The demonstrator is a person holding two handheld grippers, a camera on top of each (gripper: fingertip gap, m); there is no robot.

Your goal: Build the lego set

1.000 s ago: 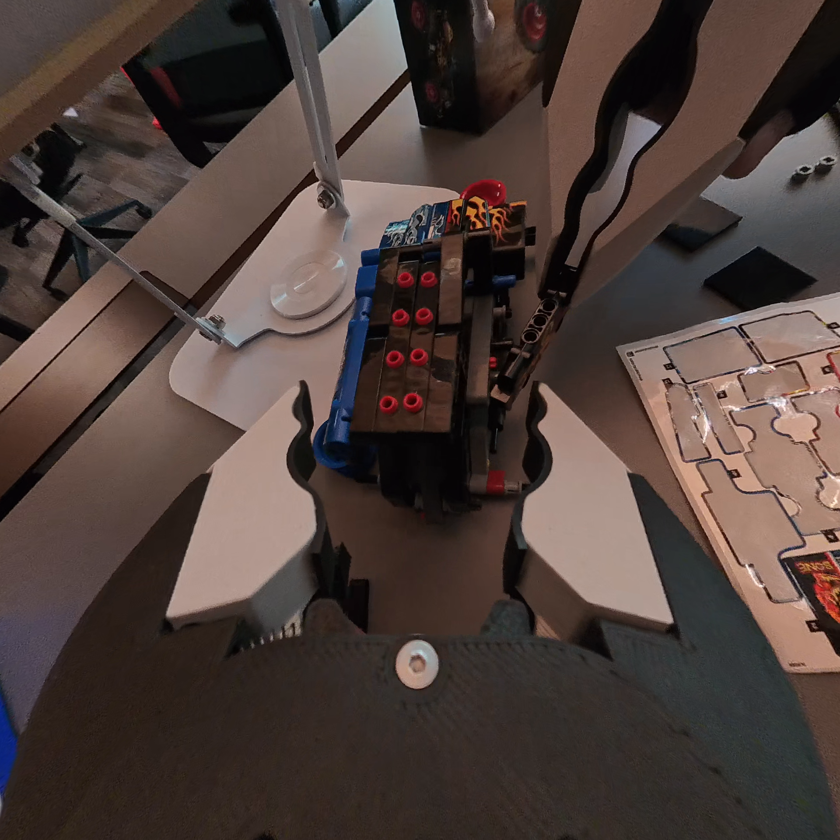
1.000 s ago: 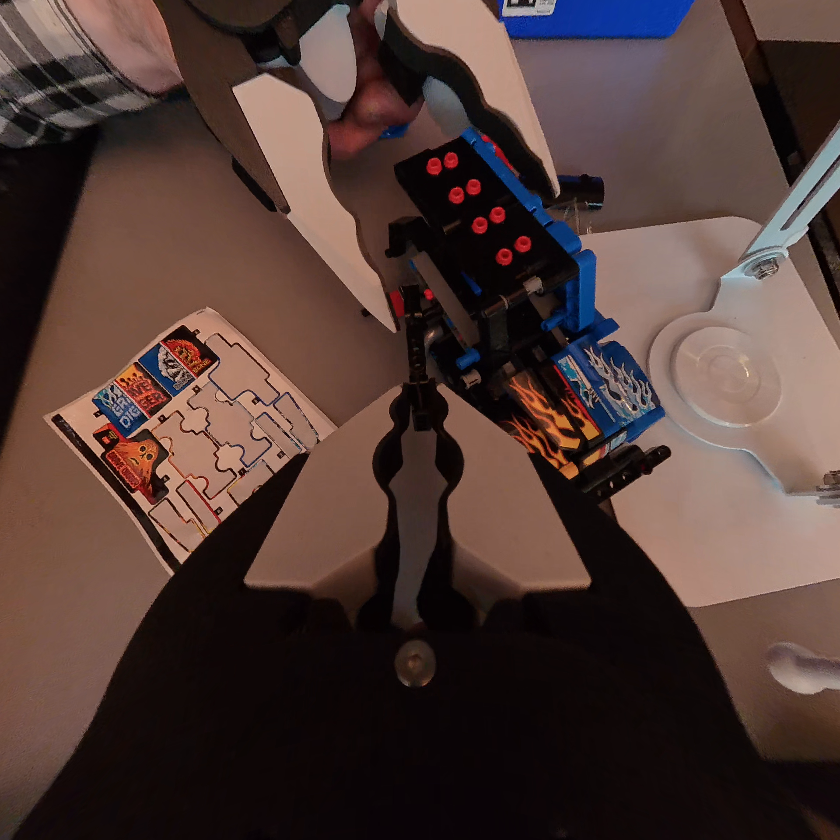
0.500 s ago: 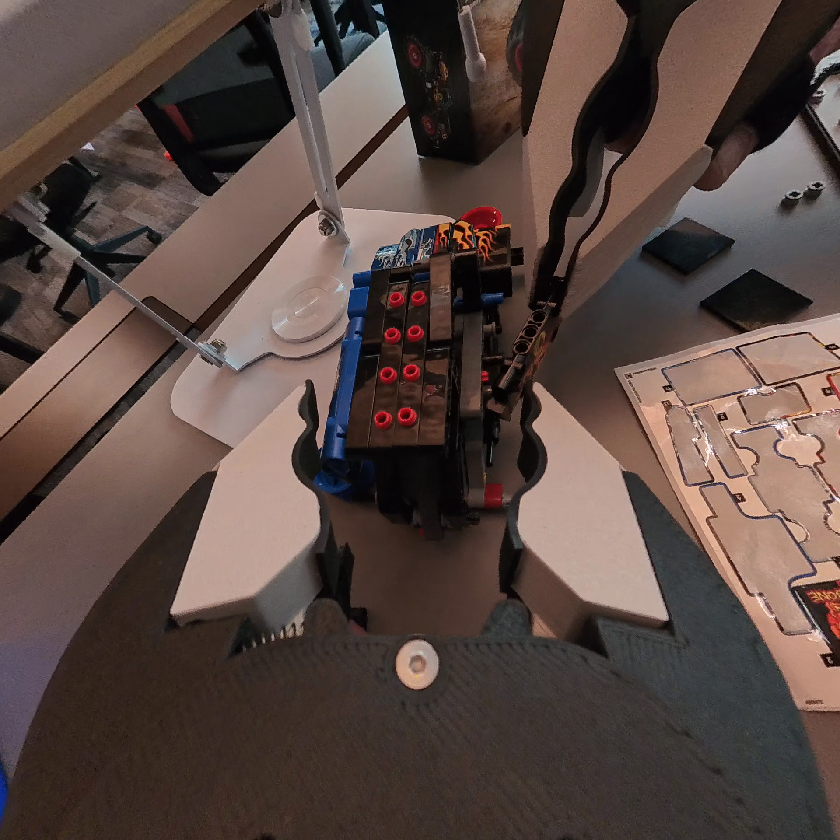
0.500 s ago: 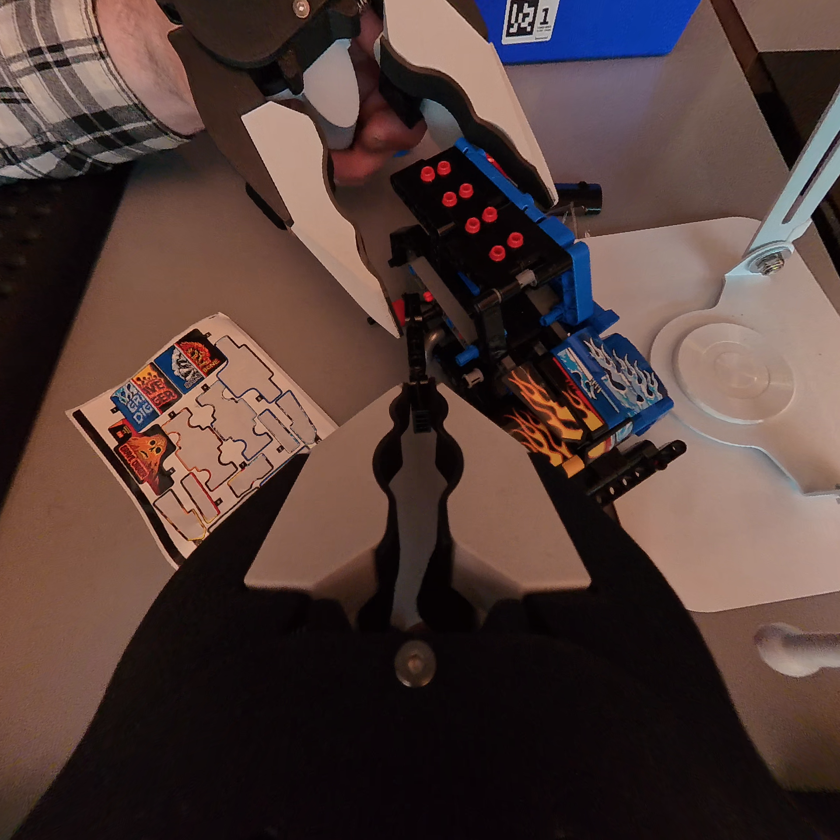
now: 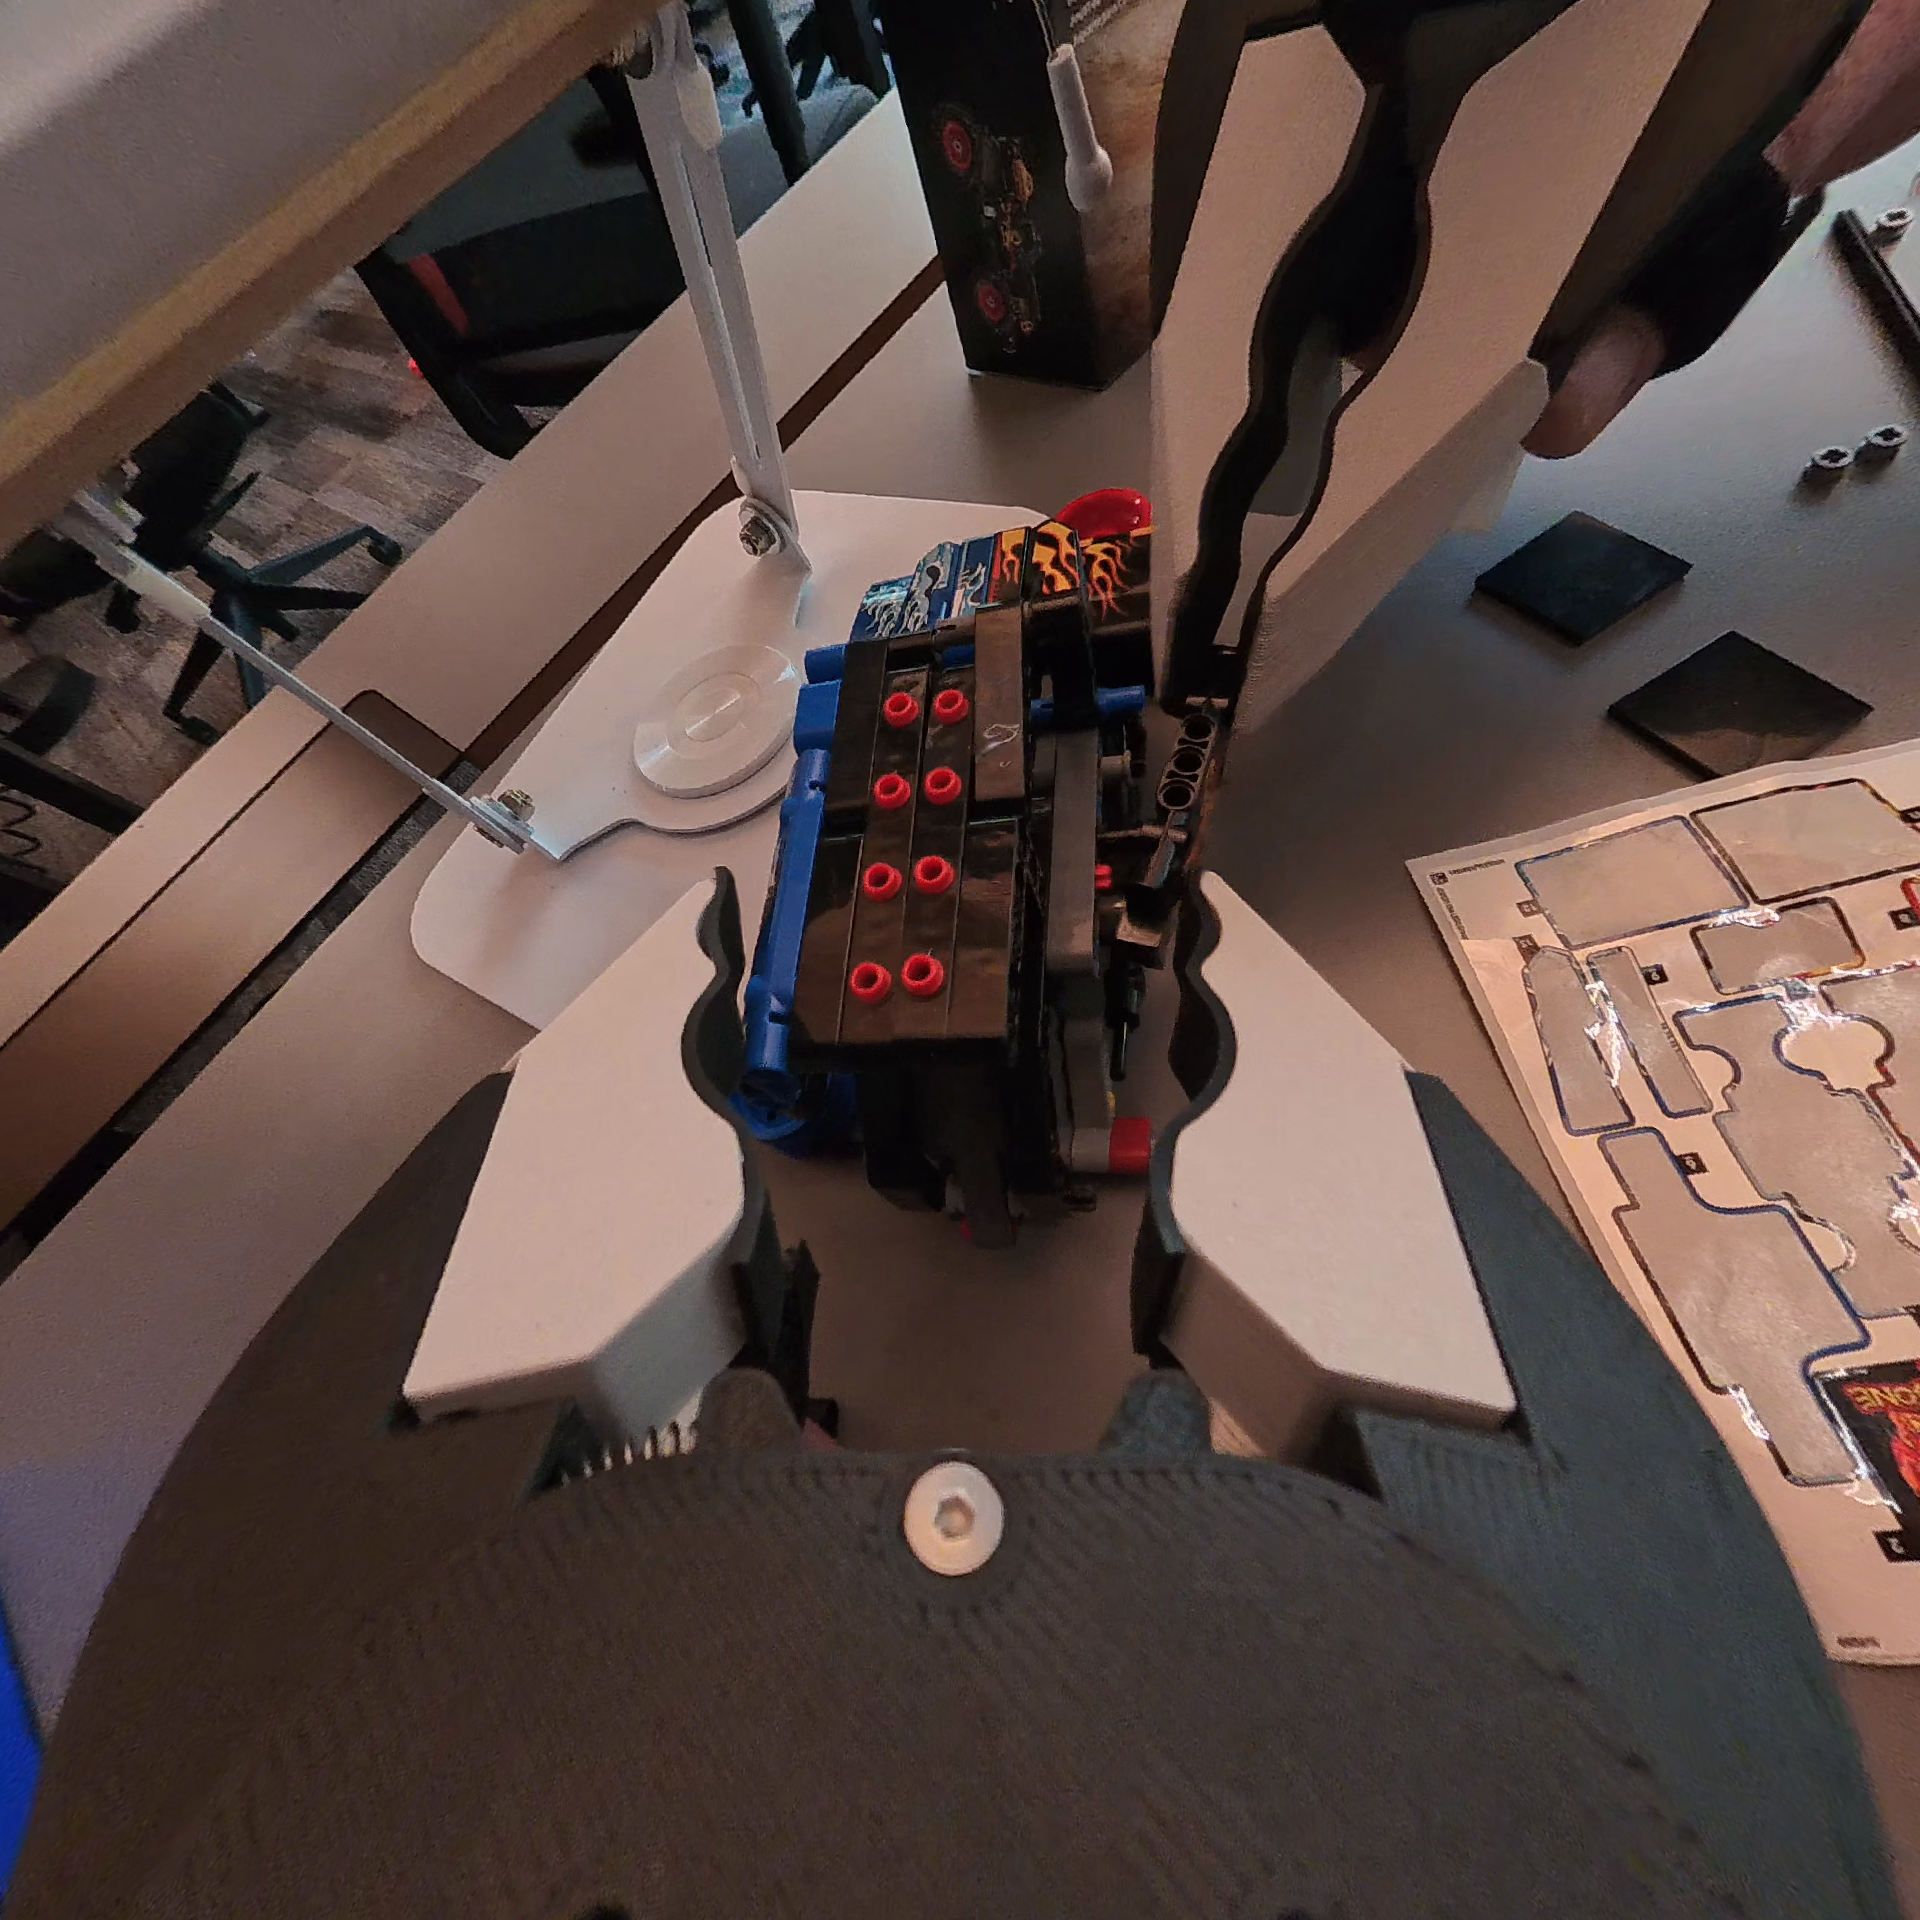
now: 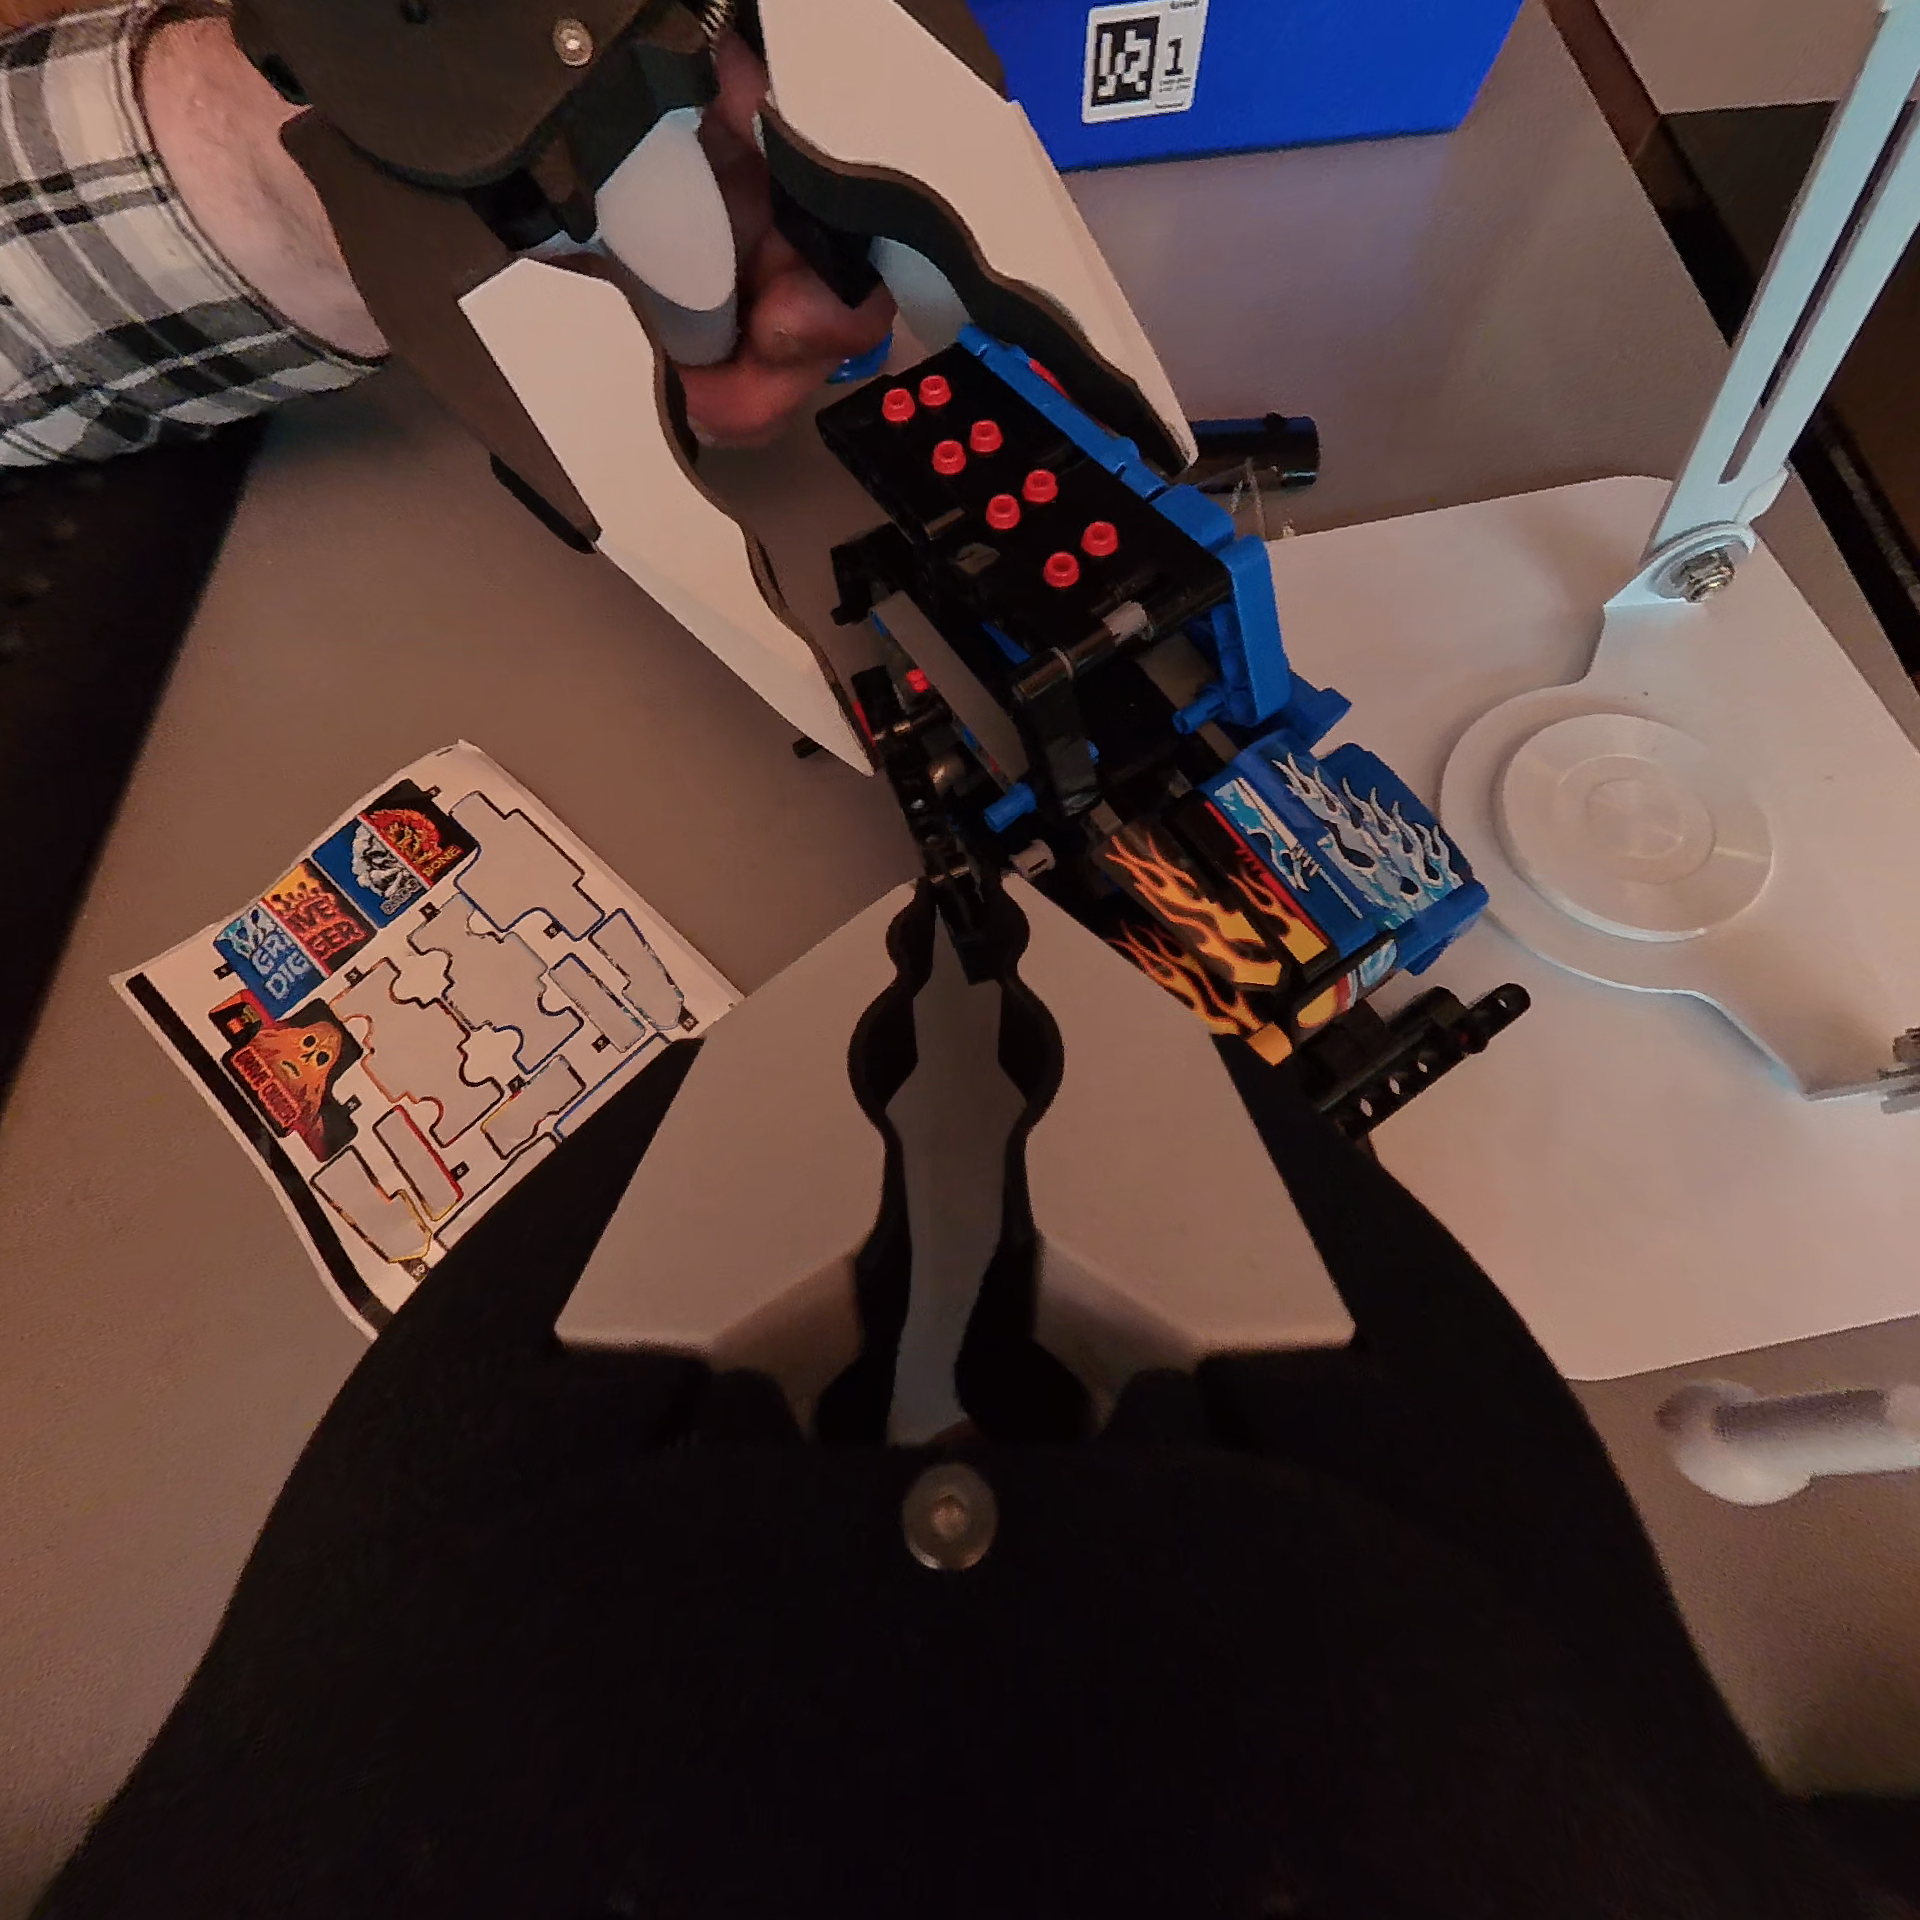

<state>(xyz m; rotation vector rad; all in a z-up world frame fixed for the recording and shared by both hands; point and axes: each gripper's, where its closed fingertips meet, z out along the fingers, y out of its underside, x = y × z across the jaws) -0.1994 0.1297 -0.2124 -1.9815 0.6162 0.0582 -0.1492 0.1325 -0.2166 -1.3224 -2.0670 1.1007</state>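
The lego truck (image 5: 935, 894) is black and blue with red studs, and orange and pale-blue flame patterns toward the right gripper (image 6: 961, 920), whose fingers (image 6: 748, 1143) are white on a black body. The sticker sheet (image 6: 416, 1029) beside it is white with coloured outlines. The bench (image 6: 260, 623) is grey.

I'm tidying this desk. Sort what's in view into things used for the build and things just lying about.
In use: lego truck; black beam pinched in the right gripper; left gripper around the truck; sticker sheet.

Lying about: white stand; blue bin; two black tiles.
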